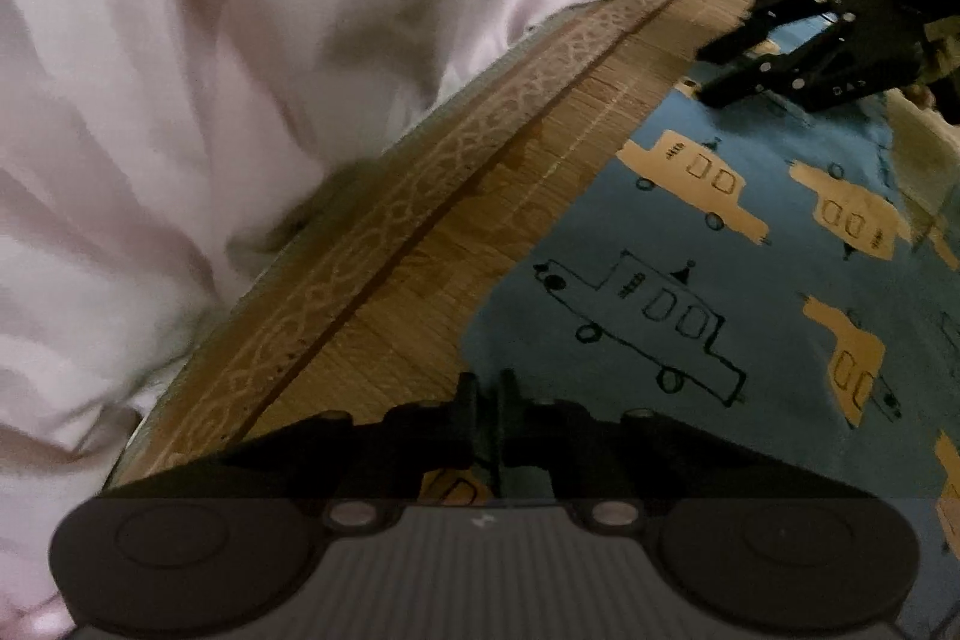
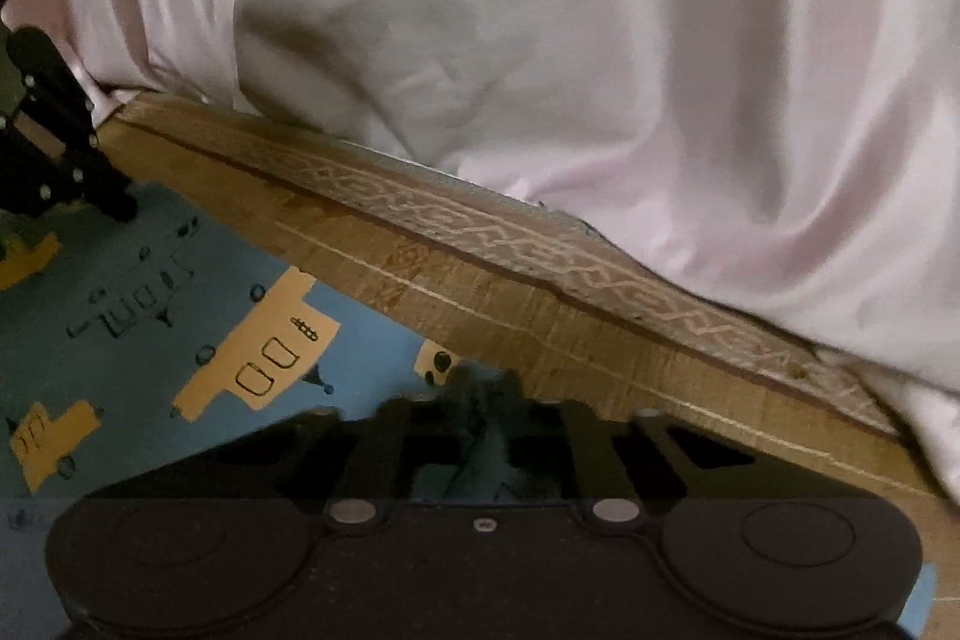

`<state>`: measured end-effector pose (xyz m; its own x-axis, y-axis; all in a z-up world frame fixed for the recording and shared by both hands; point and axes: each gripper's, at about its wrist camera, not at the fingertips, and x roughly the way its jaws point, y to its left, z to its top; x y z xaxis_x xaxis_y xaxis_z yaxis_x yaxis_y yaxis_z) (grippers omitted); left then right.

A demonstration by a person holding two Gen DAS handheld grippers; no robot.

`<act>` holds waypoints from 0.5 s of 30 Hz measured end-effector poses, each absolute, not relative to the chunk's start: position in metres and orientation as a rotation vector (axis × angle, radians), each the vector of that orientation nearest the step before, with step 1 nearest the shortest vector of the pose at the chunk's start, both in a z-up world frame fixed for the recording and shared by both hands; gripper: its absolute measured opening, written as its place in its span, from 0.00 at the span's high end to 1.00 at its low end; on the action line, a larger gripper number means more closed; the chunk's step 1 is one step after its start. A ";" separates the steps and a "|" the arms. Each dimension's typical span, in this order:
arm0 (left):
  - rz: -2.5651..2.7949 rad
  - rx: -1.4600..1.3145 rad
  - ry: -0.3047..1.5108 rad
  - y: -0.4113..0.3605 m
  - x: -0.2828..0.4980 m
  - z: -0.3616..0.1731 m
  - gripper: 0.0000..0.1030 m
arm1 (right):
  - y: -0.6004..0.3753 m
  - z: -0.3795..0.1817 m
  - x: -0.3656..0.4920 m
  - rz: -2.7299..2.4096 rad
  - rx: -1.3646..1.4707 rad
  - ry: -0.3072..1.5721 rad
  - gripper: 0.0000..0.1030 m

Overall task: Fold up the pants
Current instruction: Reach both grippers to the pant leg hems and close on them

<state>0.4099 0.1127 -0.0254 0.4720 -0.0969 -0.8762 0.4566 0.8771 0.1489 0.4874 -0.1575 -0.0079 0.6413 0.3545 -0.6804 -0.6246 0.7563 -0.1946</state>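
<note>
Both grippers pinch the edge of the blue car-print cotton pants (image 1: 690, 244): left gripper (image 1: 487, 388) lower centre, right gripper (image 2: 483, 388) likewise; garment runs between them beside the woven straw mat (image 1: 420, 244).

One blue car-print fabric pants (image 1: 690, 232), one woven straw mat (image 1: 480, 232), one white satin sheet (image 1: 240, 40), two black grippers.

Left gripper (image 1: 487, 388): jaws drawn together at the near edge of the pants (image 1: 690, 280), a fold of the blue cloth pinched between the fingers; tilted steeply down.
Right gripper (image 2: 485, 391): jaws drawn together on the pants' edge, blue cloth bunched between the fingers; angled down.
Spacing: both sit along the same edge of the pants, apart; each shows at the far side of the other's view.
</note>
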 end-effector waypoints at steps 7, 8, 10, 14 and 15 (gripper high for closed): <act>-0.200 0.341 0.912 0.113 0.400 -0.013 0.95 | -0.140 0.009 0.496 0.540 -0.482 0.539 0.97; -0.172 0.342 0.891 0.113 0.399 -0.010 0.95 | -0.136 0.013 0.500 0.528 -0.489 0.504 0.97; -0.116 0.327 0.868 0.115 0.401 -0.005 0.95 | -0.125 0.021 0.508 0.508 -0.503 0.444 0.97; -0.012 0.299 0.802 0.125 0.409 0.003 0.95 | -0.097 0.020 0.526 0.501 -0.539 0.411 0.97; 0.017 0.307 0.797 0.127 0.412 0.002 0.95 | -0.091 0.014 0.531 0.503 -0.557 0.433 0.97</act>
<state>0.4119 0.1266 0.0015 0.7012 0.1298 -0.7010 0.1003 0.9555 0.2773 0.5310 -0.0908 0.0139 0.7929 0.3292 -0.5128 -0.5560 0.7352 -0.3878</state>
